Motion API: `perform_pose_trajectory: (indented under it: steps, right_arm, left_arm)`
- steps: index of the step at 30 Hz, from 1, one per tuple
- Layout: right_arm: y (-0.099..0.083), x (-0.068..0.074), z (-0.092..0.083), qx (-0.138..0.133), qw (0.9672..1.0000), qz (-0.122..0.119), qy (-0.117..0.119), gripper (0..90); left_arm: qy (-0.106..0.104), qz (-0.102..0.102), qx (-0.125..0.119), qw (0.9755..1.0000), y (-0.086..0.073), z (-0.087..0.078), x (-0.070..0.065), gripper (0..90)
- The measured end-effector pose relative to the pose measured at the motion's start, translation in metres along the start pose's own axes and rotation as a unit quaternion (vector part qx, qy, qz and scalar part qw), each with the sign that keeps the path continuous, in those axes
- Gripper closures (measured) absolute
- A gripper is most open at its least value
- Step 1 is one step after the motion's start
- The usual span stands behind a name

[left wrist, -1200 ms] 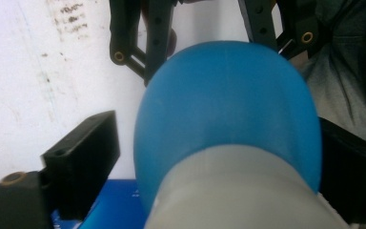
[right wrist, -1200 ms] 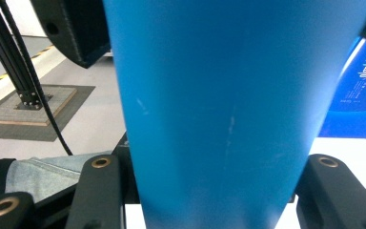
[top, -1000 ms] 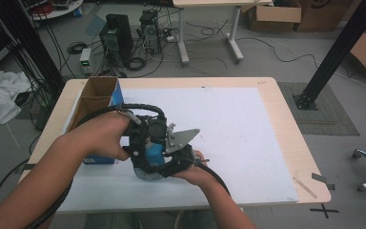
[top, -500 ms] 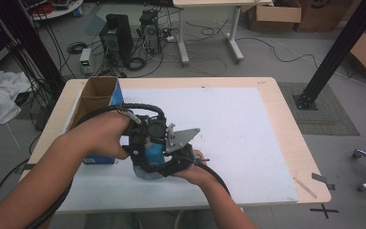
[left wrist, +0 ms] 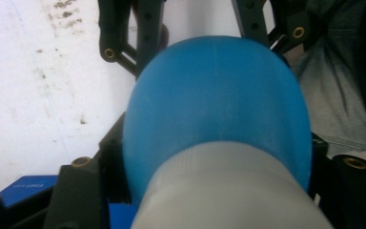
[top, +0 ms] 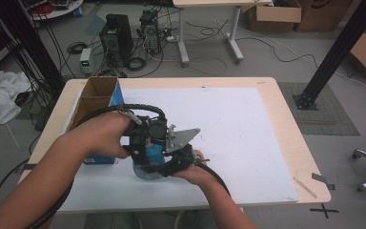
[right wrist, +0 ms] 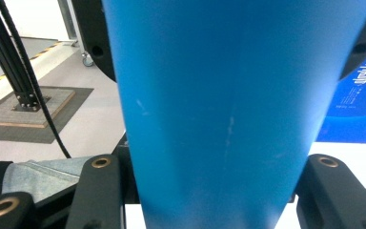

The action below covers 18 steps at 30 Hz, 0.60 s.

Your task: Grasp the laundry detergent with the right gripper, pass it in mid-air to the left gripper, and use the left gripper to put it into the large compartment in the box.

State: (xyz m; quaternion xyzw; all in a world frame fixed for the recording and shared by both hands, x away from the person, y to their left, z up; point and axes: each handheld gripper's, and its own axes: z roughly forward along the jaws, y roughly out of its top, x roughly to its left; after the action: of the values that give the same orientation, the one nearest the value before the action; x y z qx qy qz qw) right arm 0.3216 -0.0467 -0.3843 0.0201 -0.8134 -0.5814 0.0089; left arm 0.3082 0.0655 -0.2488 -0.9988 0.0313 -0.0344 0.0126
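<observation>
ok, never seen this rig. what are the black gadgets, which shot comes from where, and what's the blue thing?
No robot here: a person stands at a table covered by a white sheet and holds a handheld two-jaw gripper in each hand. The wide shot comes from a fixed camera above, looking down; the forearms enter from the bottom. There the left gripper and right gripper meet over one thing. The other two shots come from cameras riding on each gripper, looking along its black jaws. The thing is a blue bottle with a grey cap. The left gripper's jaws have just been closing and now sit at the cap end; the right gripper's jaws clamp the blue body, as the right gripper view shows. A blue cardboard box, open at the top, stands at the table's left edge.
</observation>
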Motion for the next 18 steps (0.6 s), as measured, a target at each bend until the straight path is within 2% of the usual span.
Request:
perform_pose_trajectory:
  steps: [6,12,15,18]
  right_arm:
    - [0.0007,0.0,-0.0001,-0.001,1.0,-0.004,-0.002,46.3]
    - [0.0019,0.001,-0.0006,-0.012,0.9999,-0.008,-0.004,44.8]
    - [0.0021,0.0017,-0.002,-0.022,0.9997,-0.002,-0.007,44.3]
    - [0.0019,0.0018,-0.0021,-0.02,0.9997,-0.005,-0.009,44.1]
  left_arm:
    - [0.0,-0.002,0.004,1.0,0.0011,-0.001,-0.0002,38.3]
    - [0.002,-0.015,0.018,0.9997,0.005,-0.0053,-0.0013,39.0]
    - [0.0,-0.02,0.016,0.9997,0.0055,-0.0061,-0.0005,39.0]
    - [-0.001,-0.021,0.018,0.9996,0.006,-0.0053,0.0,39.0]
